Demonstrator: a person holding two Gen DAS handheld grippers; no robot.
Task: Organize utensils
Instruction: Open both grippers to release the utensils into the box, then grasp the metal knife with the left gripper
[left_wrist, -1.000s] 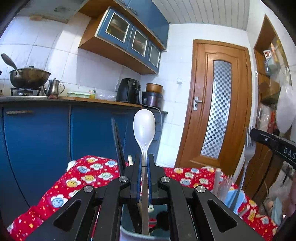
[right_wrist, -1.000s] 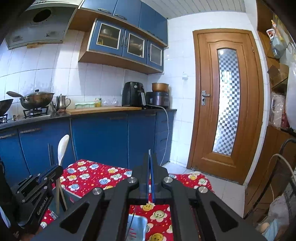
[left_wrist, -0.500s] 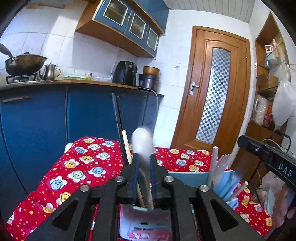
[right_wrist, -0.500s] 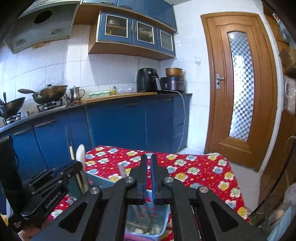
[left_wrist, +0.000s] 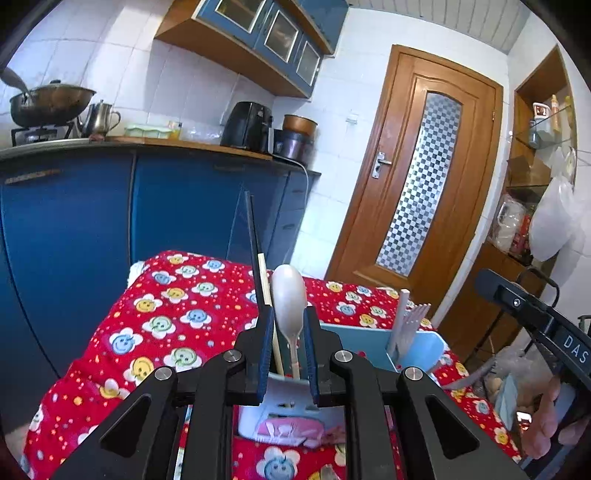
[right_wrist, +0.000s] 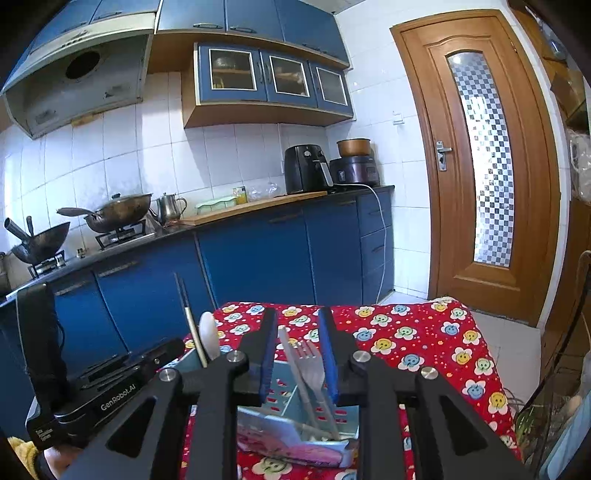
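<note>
Tongs (left_wrist: 289, 354) over red floral tablecloth (left_wrist: 173, 317)

I see both views evenly bright and sharp, lit by diffuse daylight. The door's glass panel (right_wrist: 482, 158) glows without clipping. Fisheye distortion bends the wall tiles (right_wrist: 110, 158), and dark vignetting fills every corner. Shadows remain soft.
</note>
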